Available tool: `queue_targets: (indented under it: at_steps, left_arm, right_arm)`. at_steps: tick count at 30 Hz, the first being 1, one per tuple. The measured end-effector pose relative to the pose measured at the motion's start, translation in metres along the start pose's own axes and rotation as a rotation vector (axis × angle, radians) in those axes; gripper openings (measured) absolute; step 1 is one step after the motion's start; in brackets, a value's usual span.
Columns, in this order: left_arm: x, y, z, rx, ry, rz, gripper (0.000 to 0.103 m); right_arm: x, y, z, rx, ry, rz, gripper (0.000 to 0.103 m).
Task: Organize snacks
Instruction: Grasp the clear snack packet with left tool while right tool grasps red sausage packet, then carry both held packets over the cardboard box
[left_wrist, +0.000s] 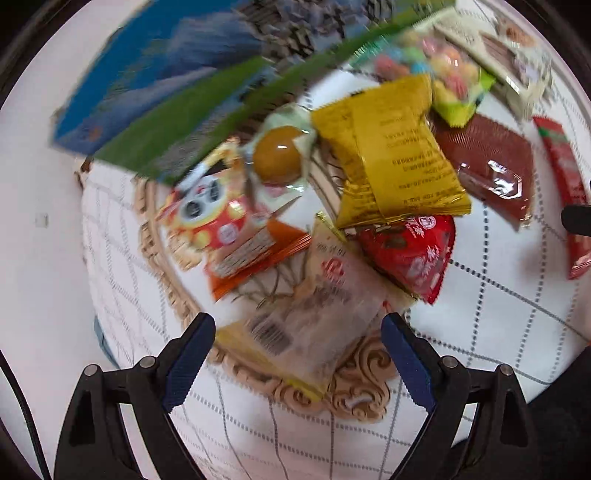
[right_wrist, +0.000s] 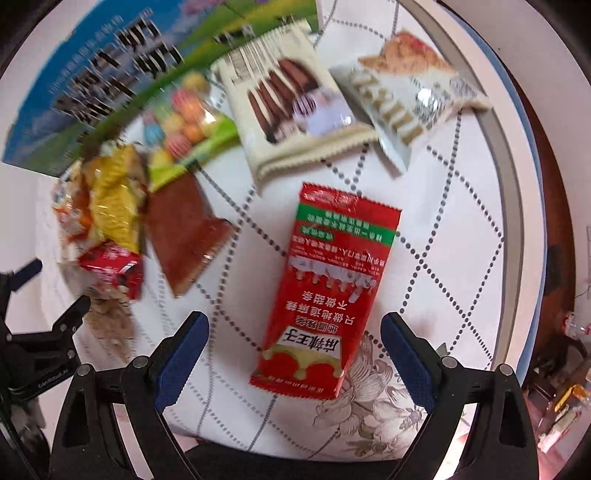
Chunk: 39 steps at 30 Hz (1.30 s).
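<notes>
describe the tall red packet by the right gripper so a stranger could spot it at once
On the white checked tablecloth, look right of the snack pile, just ahead of the open right gripper. The red packet lies alone there, long and narrow, with a green band near its far end, unlike the brown packet beside it.

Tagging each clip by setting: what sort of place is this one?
Probably a home table. A white tablecloth with a dotted grid covers it, an ornate tray holds a heap of wrapped snacks, and a red snack packet lies loose nearby.
</notes>
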<state>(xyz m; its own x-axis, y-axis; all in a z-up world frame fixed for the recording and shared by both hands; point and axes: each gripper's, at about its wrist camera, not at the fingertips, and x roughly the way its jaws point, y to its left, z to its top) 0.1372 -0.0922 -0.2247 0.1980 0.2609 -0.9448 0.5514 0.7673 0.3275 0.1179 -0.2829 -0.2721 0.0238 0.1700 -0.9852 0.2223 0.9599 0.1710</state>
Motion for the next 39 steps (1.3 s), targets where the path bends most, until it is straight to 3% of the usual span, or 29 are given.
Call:
queue_targets:
  at_steps: [2, 3, 6, 7, 10, 14, 16, 18, 20, 22, 28, 35, 37, 38, 39]
  left_arm:
    - [0.007, 0.0, -0.002, -0.037, 0.026, -0.04, 0.07]
    - [0.01, 0.003, -0.005, -0.082, 0.036, -0.076, 0.066]
    - [0.012, 0.017, -0.017, -0.249, 0.058, -0.143, 0.063]
    - [0.016, 0.026, -0.025, -0.355, 0.097, -0.195, 0.063]
    - [0.028, 0.048, -0.056, -0.661, 0.192, -0.41, 0.063]
    - [0.038, 0.054, -0.088, -0.883, 0.225, -0.587, 0.063]
    - [0.044, 0.049, -0.091, -0.886, 0.239, -0.615, 0.063]
    - [0.052, 0.044, -0.087, -0.853, 0.245, -0.592, 0.063]
    - [0.056, 0.043, -0.083, -0.846, 0.243, -0.589, 0.063]
    - [0.053, 0.041, -0.079, -0.84, 0.239, -0.586, 0.063]
    - [0.026, 0.05, -0.068, -0.852, 0.193, -0.563, 0.063]
    - [0.046, 0.066, -0.055, -0.926, 0.221, -0.594, 0.063]
    - [0.049, 0.07, -0.052, -0.932, 0.205, -0.584, 0.057]
    - [0.049, 0.069, -0.052, -0.928, 0.2, -0.578, 0.048]
    - [0.048, 0.067, -0.049, -0.914, 0.194, -0.573, 0.048]
  right_arm:
    - [0.011, -0.004, -0.001, 0.015, 0.002, -0.046, 0.096]
    - [0.014, -0.006, -0.001, 0.025, 0.003, -0.058, 0.091]
    - [0.021, -0.012, -0.002, 0.041, -0.011, -0.051, 0.077]
    - [0.021, -0.013, -0.003, 0.028, -0.018, -0.052, 0.069]
    - [0.02, -0.007, -0.005, -0.057, -0.032, -0.072, 0.064]
    - [0.02, 0.014, -0.013, -0.24, -0.022, -0.092, 0.061]
    - [0.02, 0.019, -0.02, -0.335, -0.002, -0.096, 0.061]
    - [0.023, 0.026, -0.029, -0.428, 0.037, -0.115, 0.061]
    - [0.022, 0.025, -0.03, -0.438, 0.046, -0.099, 0.062]
    - [0.023, 0.018, -0.025, -0.398, 0.06, -0.079, 0.069]
    - [0.018, -0.01, -0.005, -0.228, 0.05, -0.016, 0.07]
    - [0.023, -0.023, 0.001, -0.169, 0.043, -0.011, 0.07]
    - [0.025, -0.024, -0.001, -0.171, 0.041, -0.017, 0.069]
    - [0.028, -0.019, -0.005, -0.172, 0.037, -0.022, 0.064]
    - [0.029, -0.017, -0.007, -0.174, 0.032, -0.029, 0.058]
